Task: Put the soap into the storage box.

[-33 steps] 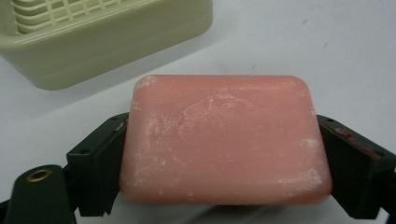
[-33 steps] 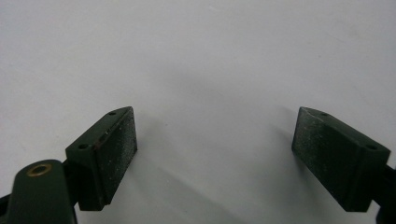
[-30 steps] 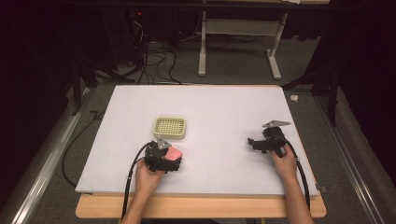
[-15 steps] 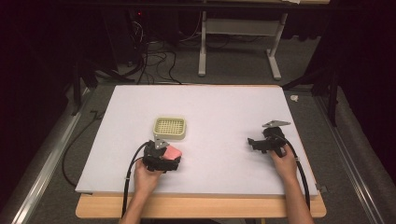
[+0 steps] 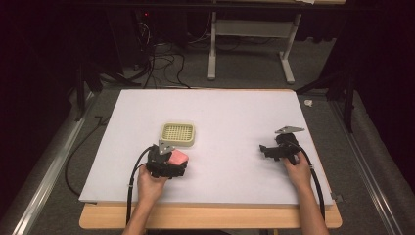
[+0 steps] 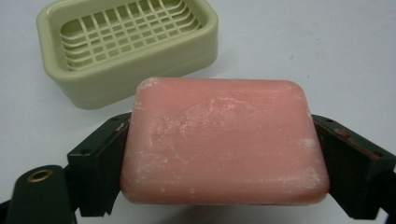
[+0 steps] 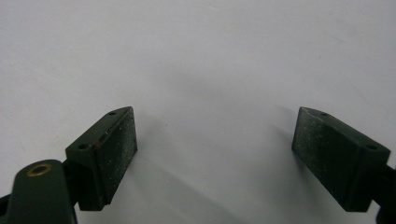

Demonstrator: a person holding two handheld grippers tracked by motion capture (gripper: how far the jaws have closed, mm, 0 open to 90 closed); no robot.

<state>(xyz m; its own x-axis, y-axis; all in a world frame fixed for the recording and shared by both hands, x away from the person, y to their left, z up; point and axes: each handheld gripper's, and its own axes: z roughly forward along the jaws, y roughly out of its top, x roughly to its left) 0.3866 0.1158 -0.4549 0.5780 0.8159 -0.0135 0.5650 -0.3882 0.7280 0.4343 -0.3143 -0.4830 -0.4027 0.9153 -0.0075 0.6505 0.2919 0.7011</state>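
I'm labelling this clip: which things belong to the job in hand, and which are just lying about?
In the job:
- pink soap bar, clamped in the left tool
- green soap dish, empty, just beyond the bar

Lying about:
- right tool, open over bare white board
- cables on the floor behind the table

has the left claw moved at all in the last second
No. The left claw, shut on the pink soap, sits just as near the green soap dish.
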